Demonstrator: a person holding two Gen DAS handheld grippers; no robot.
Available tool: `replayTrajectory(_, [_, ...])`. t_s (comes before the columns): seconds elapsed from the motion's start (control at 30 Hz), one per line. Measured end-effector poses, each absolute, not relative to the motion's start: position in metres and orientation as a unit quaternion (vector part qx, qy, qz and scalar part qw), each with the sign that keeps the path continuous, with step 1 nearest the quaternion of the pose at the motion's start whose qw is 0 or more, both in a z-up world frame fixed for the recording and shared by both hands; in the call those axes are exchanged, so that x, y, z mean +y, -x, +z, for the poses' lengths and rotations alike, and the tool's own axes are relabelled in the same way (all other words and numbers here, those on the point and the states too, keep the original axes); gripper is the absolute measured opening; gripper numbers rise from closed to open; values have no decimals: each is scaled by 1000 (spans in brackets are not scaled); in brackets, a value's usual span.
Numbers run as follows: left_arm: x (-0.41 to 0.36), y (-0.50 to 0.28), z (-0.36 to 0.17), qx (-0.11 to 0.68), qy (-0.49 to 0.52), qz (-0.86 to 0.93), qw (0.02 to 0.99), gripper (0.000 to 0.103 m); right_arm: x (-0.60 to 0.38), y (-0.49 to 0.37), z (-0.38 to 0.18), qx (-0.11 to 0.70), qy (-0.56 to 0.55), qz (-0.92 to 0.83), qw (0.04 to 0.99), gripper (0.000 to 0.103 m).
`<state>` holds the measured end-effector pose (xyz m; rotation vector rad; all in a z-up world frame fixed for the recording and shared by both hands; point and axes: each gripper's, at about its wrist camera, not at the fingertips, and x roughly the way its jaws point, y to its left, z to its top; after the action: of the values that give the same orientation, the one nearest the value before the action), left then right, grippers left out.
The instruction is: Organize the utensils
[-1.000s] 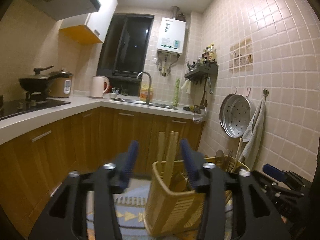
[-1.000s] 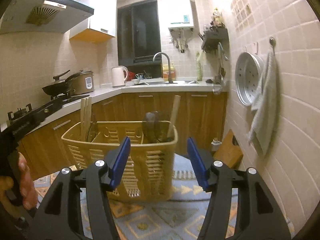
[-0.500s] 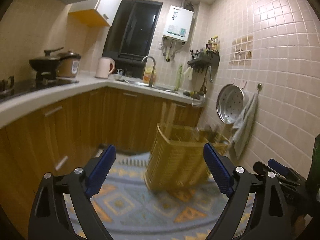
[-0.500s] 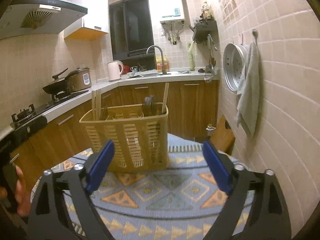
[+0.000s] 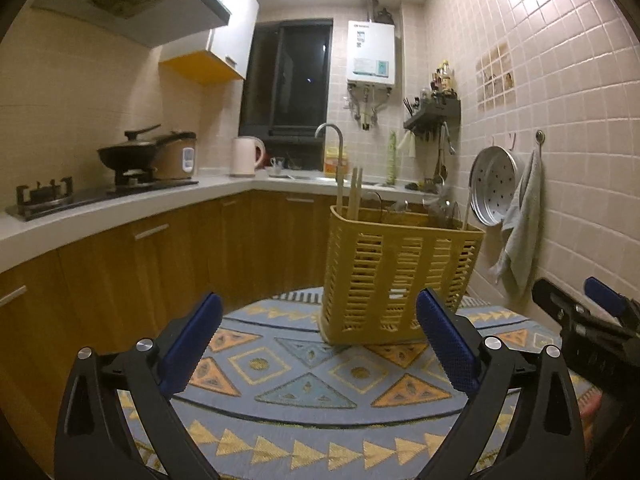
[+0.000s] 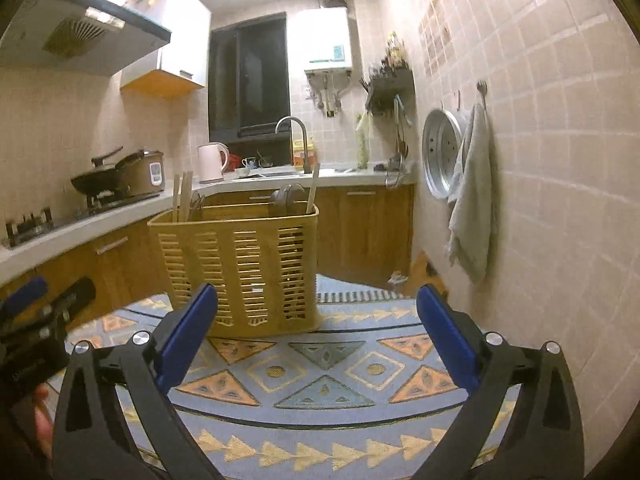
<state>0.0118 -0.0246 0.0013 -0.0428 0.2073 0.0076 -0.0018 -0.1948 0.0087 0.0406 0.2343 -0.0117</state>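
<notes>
A tall yellow slotted plastic utensil basket [image 5: 400,280] stands upright on a blue patterned rug with orange and yellow triangles [image 5: 304,380], and everything else is placed from it. Light wooden chopsticks [image 5: 354,194] rise from its left end, a single pale wooden stick [image 6: 313,188] leans at its right end, and dark utensil heads [image 6: 289,197] show over the rim between them; which compartment each sits in cannot be told. The left gripper [image 5: 318,344], black with blue pads, sits in front of the basket, clear of it, its jaws having just been opening and now spread wide with only rug between them. The right gripper [image 6: 316,336], of the same build, is likewise in front of the basket, not touching it, its jaws having just been opening too and now far apart with nothing between them. Behind the basket run brown wooden cabinets under a white countertop [image 5: 224,184]. To the right of the basket a round perforated metal steamer tray [image 5: 494,190] and a grey towel [image 5: 520,224] hang on the pink tiled wall.
</notes>
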Motion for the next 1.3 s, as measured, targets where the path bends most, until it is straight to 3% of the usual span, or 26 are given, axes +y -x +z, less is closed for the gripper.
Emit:
replayTrajectory(0.57, [-29, -35, -10, 186, 1, -6, 983, 94, -193, 0, 3, 126, -3, -13, 992, 95])
replayTrajectory(0.87, [-22, -32, -8, 176, 33, 1, 984, 94, -192, 5, 4, 121, 3, -21, 992, 95])
replayTrajectory(1.3, [-36, -27, -6, 164, 2, -7, 987, 94, -200, 0, 2, 135, -17, -31, 990, 95])
